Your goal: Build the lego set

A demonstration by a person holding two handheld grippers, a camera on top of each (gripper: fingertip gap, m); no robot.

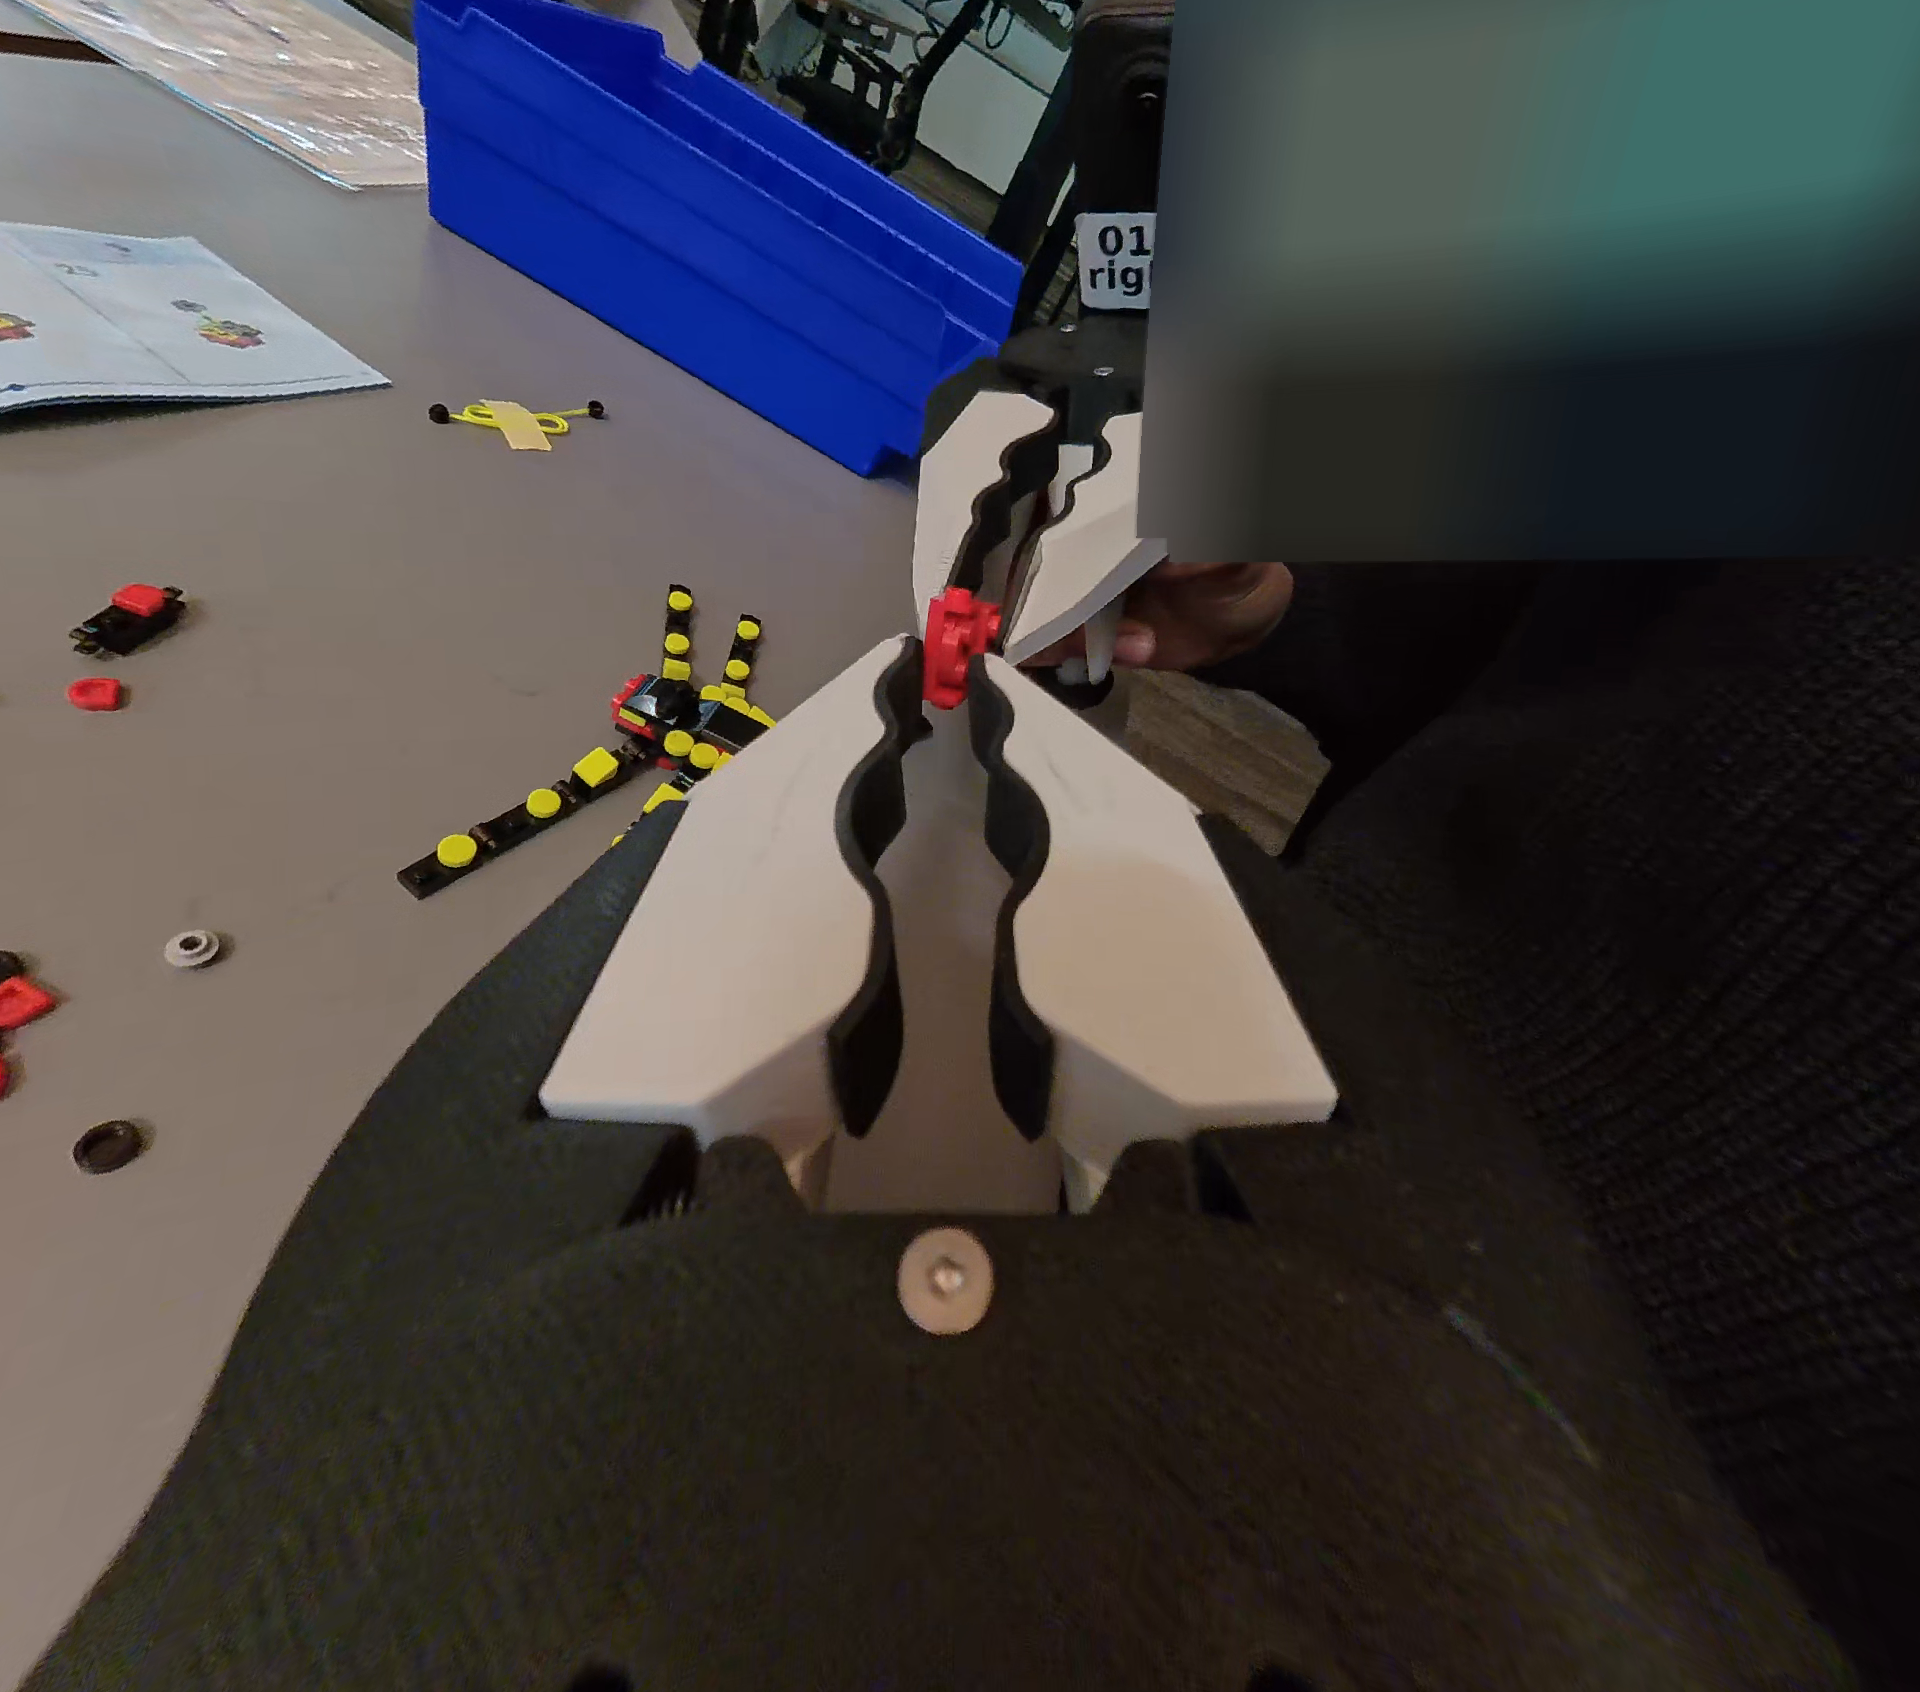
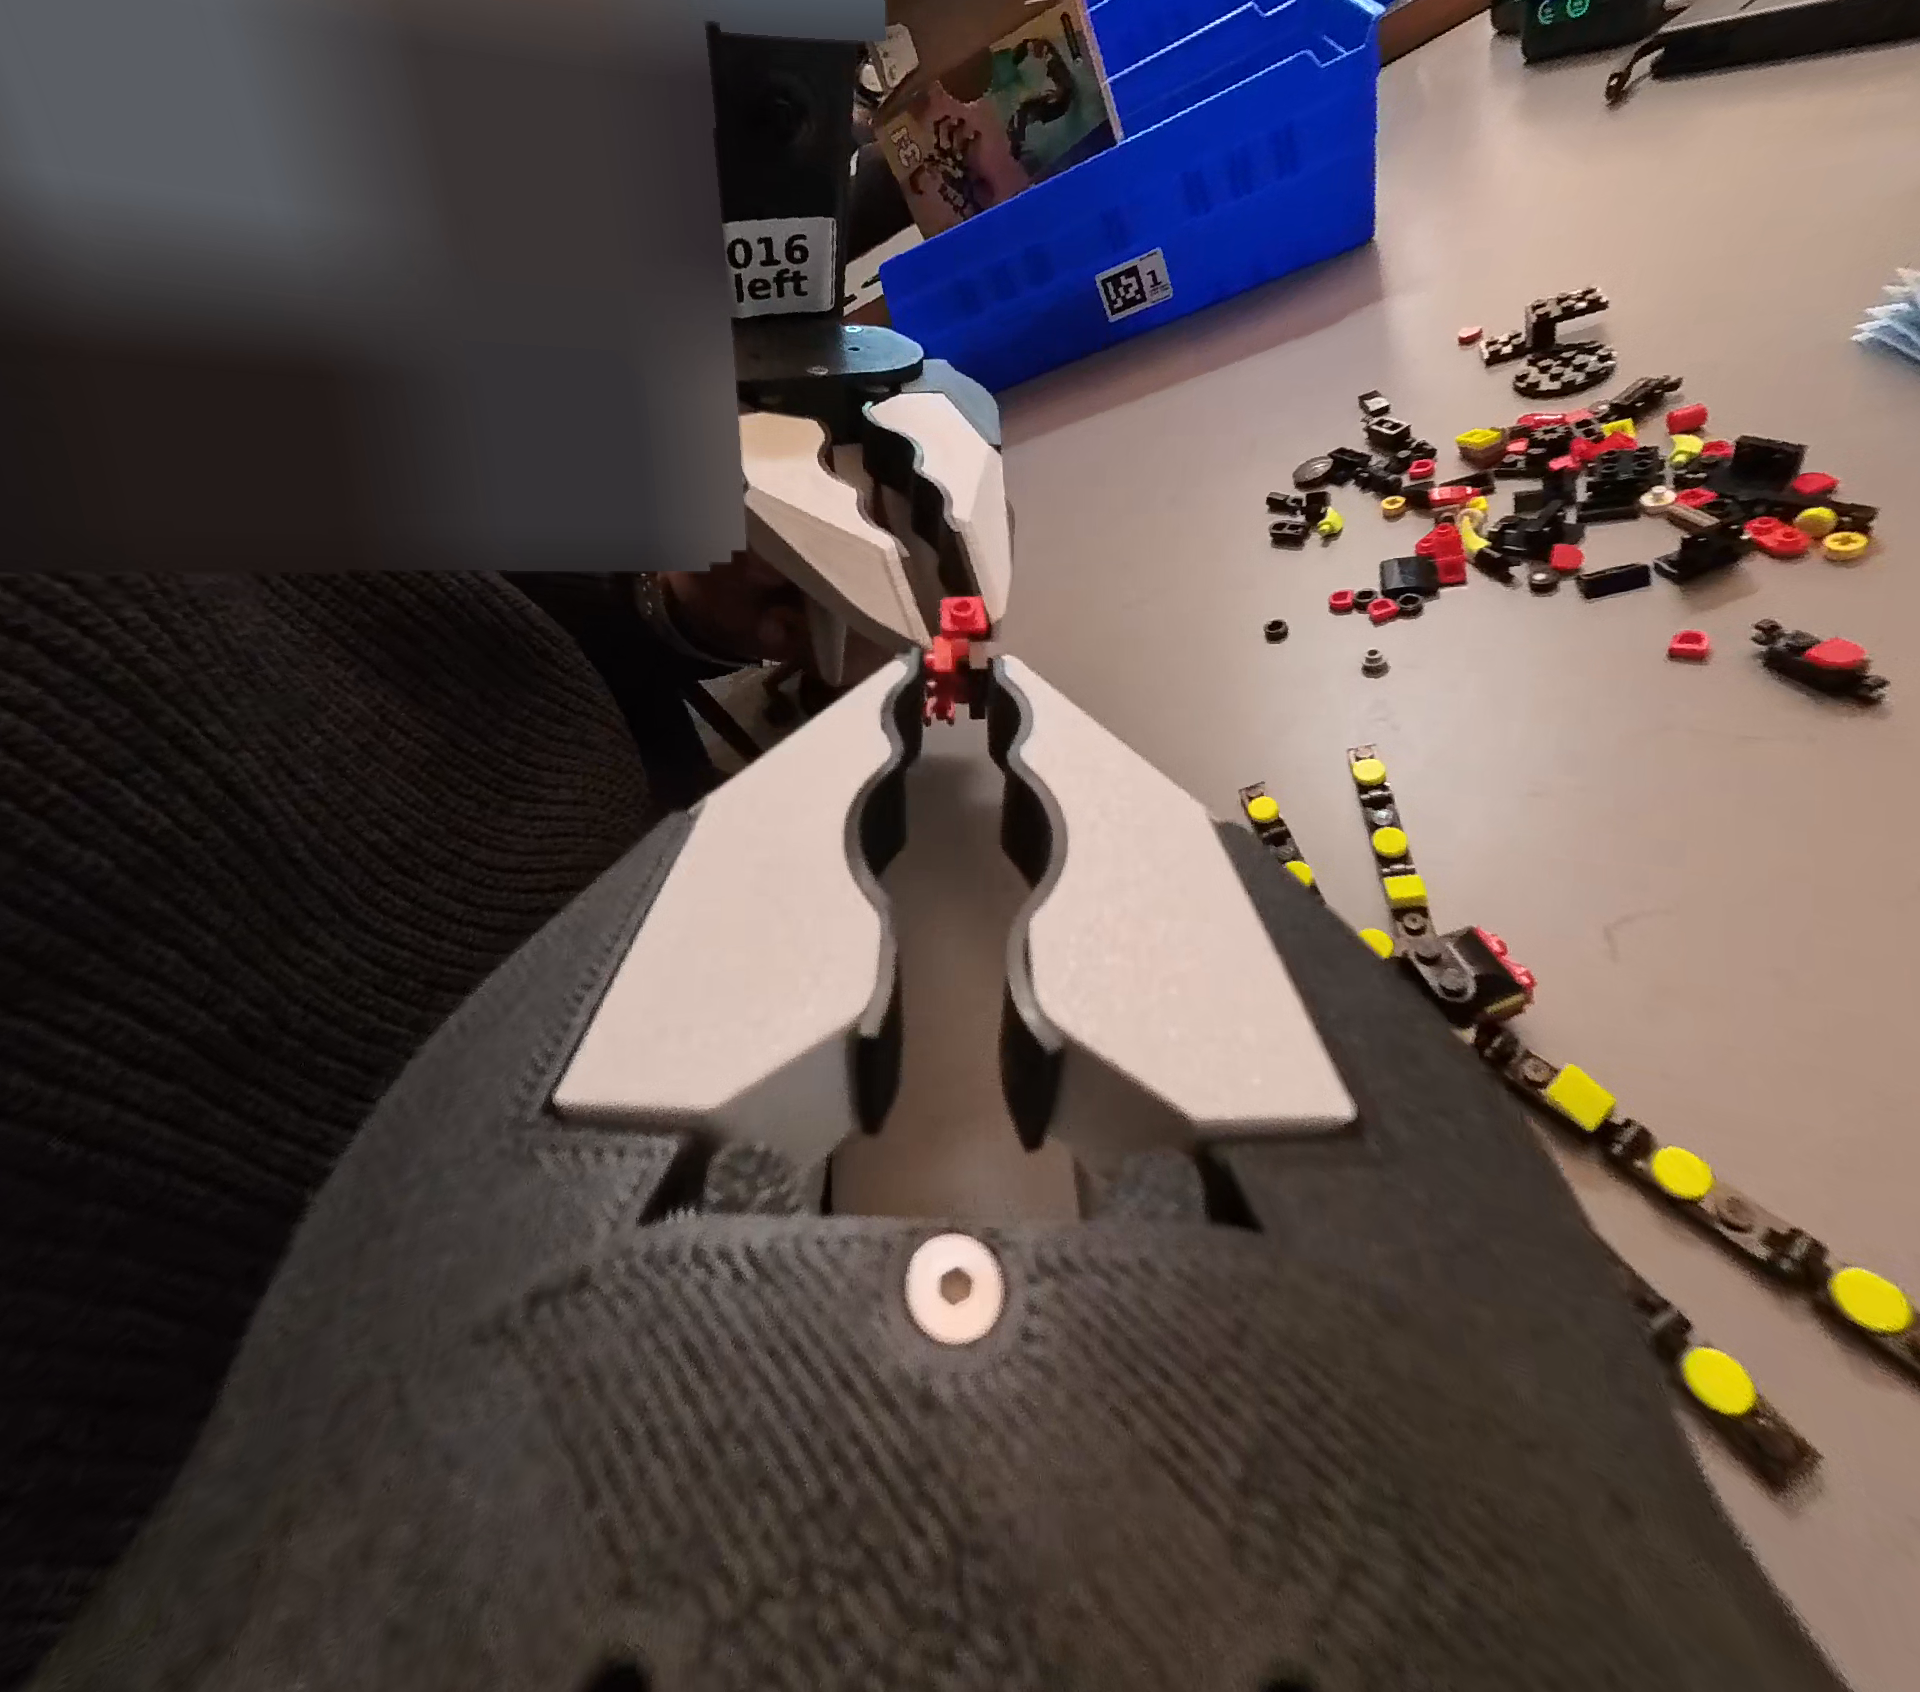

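Note:
Both grippers meet tip to tip above the table's near edge, each shut on a small red lego piece. In the left wrist view my left gripper [image 1: 948, 674] pinches a red piece [image 1: 954, 645], and the right gripper [image 1: 987, 593] comes down onto it from above. In the right wrist view my right gripper [image 2: 956, 686] pinches a red piece [image 2: 951, 674], and the left gripper [image 2: 961, 603] holds a red studded piece [image 2: 964, 616] against it. The black and yellow lego model [image 1: 665, 723] lies on the table, with long legs [image 2: 1579, 1112].
A blue bin [image 1: 707, 208] stands behind; it also shows in the right wrist view [image 2: 1195, 229]. An instruction booklet [image 1: 156, 323] lies at left. A pile of loose pieces [image 2: 1621, 499] lies at right. Small parts [image 1: 130, 619] are scattered about. A person's dark sweater [image 2: 260, 811] is close by. Only a small space, under 4 cm, lies between the two pairs of fingers.

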